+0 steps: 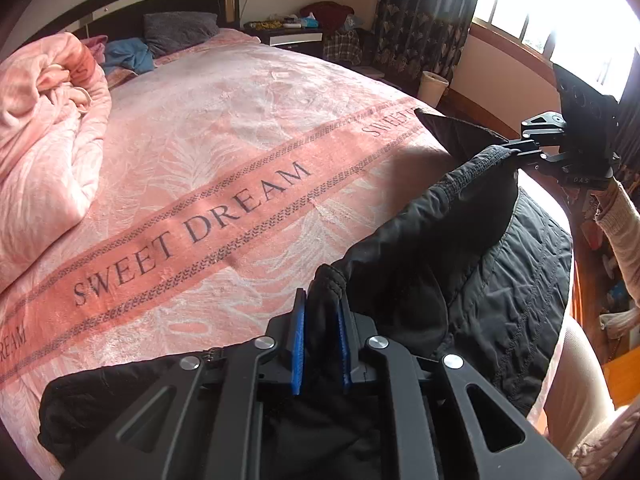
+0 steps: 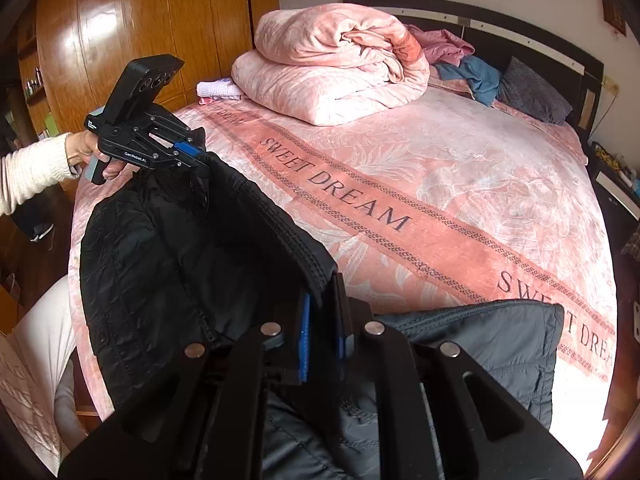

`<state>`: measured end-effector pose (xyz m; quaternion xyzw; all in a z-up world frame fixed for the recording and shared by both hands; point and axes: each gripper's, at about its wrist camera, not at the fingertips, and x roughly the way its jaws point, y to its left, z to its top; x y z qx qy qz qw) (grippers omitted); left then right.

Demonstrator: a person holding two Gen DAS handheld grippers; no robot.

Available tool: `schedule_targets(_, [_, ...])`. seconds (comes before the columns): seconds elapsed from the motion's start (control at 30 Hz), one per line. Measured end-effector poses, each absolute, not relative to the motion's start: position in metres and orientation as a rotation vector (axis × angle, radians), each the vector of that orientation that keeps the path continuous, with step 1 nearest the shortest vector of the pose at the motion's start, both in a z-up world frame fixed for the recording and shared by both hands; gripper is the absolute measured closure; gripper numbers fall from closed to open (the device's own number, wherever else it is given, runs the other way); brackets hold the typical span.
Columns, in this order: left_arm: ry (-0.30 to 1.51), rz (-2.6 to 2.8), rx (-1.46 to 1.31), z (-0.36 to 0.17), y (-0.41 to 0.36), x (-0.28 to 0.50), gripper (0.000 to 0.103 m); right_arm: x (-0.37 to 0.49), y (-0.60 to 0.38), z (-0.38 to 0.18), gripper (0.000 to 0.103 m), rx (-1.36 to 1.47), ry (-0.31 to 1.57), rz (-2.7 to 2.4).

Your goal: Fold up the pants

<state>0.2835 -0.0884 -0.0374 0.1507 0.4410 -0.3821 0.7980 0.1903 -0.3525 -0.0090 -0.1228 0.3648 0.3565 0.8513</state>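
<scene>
holding the black quilted pants (image 1: 460,264) up off the foot end of the bed, both grippers are clamped on the waistband. left gripper (image 1: 322,332): blue pads (image 1: 297,344) pressed against a bunched fold of the waistband edge, jaws nearly together with the fabric between them. in the right wrist view the same gripper (image 2: 192,152) sits at the far left, gripped by a hand (image 2: 86,150) in a cream knit sleeve, tool pointing inward over the bed edge. right gripper (image 2: 323,332): jaws drawn in on the stitched waistband rim, cloth sandwiched between the blue pads. in the left wrist view it (image 1: 516,148) appears at the upper right, nipping the other end of the waistband, forearm in a cream sleeve below it.

pants: black, padded, with parallel stitch lines and a wrinkled shell. waistband stretched between the two grippers and sagging open in the middle, so the dark inside shows. the rest of the garment drapes down onto the pink bedspread (image 1: 240,140) lettered "sweet dream", at the near edge of the bed; one part (image 2: 500,344) lies flat on the spread beside the right gripper. a rolled pink duvet (image 2: 332,72) lies well apart, near the headboard.
</scene>
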Motion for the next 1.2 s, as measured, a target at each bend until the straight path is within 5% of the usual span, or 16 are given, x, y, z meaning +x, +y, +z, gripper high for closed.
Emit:
schedule_targets(0.37, [0.915, -0.671, 0.184, -0.047, -0.065, 0.106, 0.090, 0.035, -0.357, -0.048, 0.091, -0.073, 0.832, 0.659])
schedule_targets(0.77, [1.114, -0.560, 0.048, -0.132, -0.063, 0.041, 0.086, -0.007, -0.332, -0.129, 0.084, -0.084, 1.070, 0.590])
schedule_targets(0.83, [1.098, -0.566, 0.059, -0.116, -0.065, 0.037, 0.078, -0.009, -0.329, -0.116, 0.067, -0.056, 1.083, 0.586])
schedule_targets(0.9, [1.071, -0.623, 0.023, -0.096, -0.064, 0.031, 0.029, -0.018, -0.324, -0.093, 0.013, -0.042, 1.060, 0.615])
schedule_targets(0.97, [1.025, -0.680, -0.023, -0.073, -0.059, 0.023, 0.006, -0.031, -0.320, -0.066, 0.010, -0.092, 0.973, 0.637])
schedule_targets(1.2, [0.985, -0.520, -0.010, -0.055, -0.046, 0.050, 0.006, 0.023, -0.294, -0.035, 0.011, -0.262, 0.924, 0.351])
